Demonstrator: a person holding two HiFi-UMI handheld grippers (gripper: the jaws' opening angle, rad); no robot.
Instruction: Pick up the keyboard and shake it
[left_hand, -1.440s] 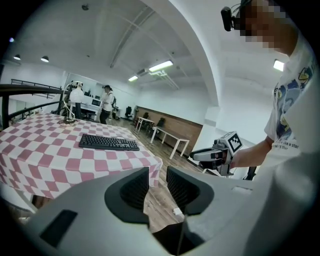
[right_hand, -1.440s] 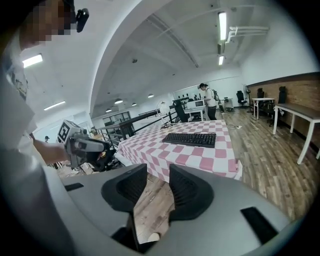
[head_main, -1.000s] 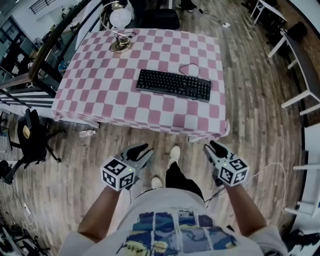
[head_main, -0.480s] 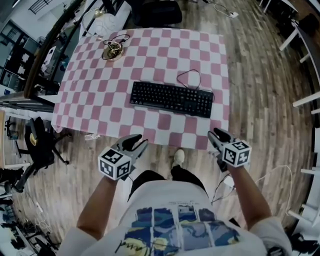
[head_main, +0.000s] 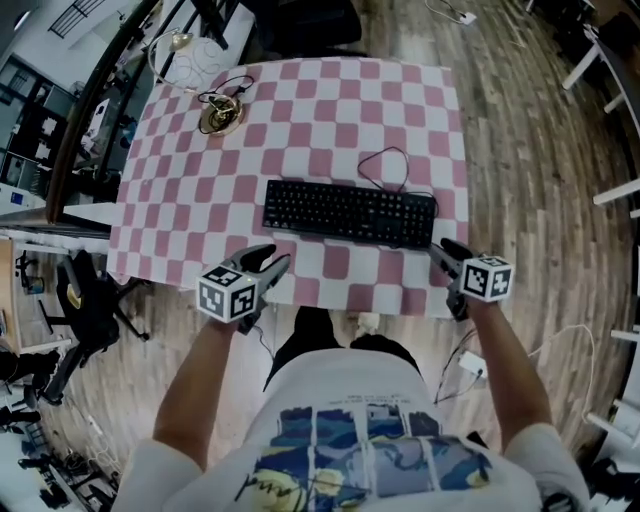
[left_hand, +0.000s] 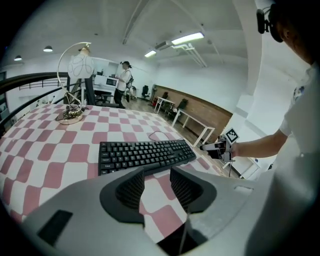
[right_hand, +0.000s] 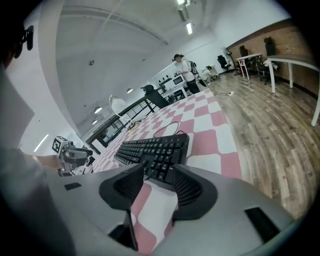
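A black keyboard (head_main: 350, 212) lies flat on the pink-and-white checked tablecloth (head_main: 300, 120), its cable (head_main: 388, 165) looped behind it. My left gripper (head_main: 272, 266) hovers at the table's near edge, just short of the keyboard's left end (left_hand: 142, 155). Its jaws are opening and hold nothing. My right gripper (head_main: 445, 252) is beside the keyboard's right end (right_hand: 155, 150), apart from it. Its jaws are opening too, with nothing between them. Each gripper shows in the other's view: the right gripper (left_hand: 216, 147) and the left gripper (right_hand: 75, 150).
A desk lamp with a brass base (head_main: 220, 115) stands at the table's far left corner. Wooden floor (head_main: 530, 180) surrounds the table. A dark office chair (head_main: 85, 310) is at the left, white desks (head_main: 610, 60) at the right. A person (left_hand: 122, 82) stands far behind.
I have stepped up to the table. Both grippers moved forward from over the floor to the table's near edge, either side of the keyboard, and their jaws have widened.
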